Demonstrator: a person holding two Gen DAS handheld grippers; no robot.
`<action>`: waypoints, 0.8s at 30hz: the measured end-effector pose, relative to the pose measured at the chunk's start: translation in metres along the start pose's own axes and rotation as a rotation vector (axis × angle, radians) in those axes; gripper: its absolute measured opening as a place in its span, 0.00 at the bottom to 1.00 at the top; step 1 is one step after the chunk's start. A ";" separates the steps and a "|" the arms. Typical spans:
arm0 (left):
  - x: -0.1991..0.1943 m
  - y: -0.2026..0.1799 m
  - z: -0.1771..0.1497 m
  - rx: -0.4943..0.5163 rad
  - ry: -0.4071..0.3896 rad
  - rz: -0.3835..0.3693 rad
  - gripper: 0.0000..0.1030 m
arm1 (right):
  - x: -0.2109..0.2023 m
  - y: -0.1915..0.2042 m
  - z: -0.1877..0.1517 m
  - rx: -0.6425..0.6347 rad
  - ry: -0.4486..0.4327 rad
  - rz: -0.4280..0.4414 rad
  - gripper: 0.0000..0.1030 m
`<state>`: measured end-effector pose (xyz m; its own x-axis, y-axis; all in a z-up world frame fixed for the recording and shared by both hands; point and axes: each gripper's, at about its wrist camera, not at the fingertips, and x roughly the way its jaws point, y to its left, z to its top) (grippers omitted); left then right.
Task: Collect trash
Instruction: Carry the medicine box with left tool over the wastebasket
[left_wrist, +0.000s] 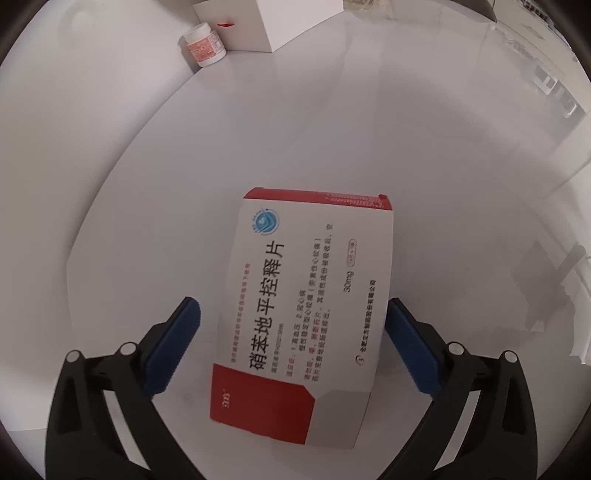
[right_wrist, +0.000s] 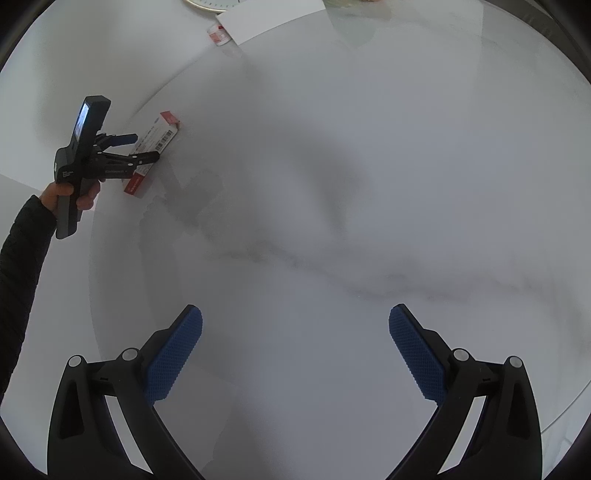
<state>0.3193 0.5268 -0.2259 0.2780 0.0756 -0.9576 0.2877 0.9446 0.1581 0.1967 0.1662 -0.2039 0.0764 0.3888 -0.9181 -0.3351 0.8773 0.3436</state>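
While two tongs gape, one medicine box (left_wrist: 303, 314) lies flat.

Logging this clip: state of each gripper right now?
Left gripper: open, straddling the medicine box, not gripping.
Right gripper: open, holding nothing.

Looks like a home, probably a dining or living room. The surface is a round white table (right_wrist: 332, 221) with faint grey marble veining and a glossy top. On it: a medicine box (left_wrist: 301, 314), a small pill jar (left_wrist: 204, 48), a white carton (left_wrist: 266, 22). Everyday household clutter, nothing lab or shop-like.
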 end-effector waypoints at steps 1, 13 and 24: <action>0.001 0.000 0.001 -0.002 0.000 -0.007 0.92 | 0.000 -0.001 -0.001 0.003 0.001 0.001 0.98; 0.009 -0.005 0.013 -0.068 -0.012 -0.052 0.80 | -0.018 -0.006 -0.008 0.019 -0.024 0.016 0.98; -0.050 -0.084 0.000 -0.126 -0.128 -0.044 0.79 | -0.075 -0.031 -0.033 0.063 -0.120 0.010 0.98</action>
<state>0.2814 0.4439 -0.1910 0.3842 -0.0006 -0.9233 0.1870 0.9793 0.0772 0.1700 0.1005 -0.1520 0.1862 0.4256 -0.8855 -0.2768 0.8875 0.3684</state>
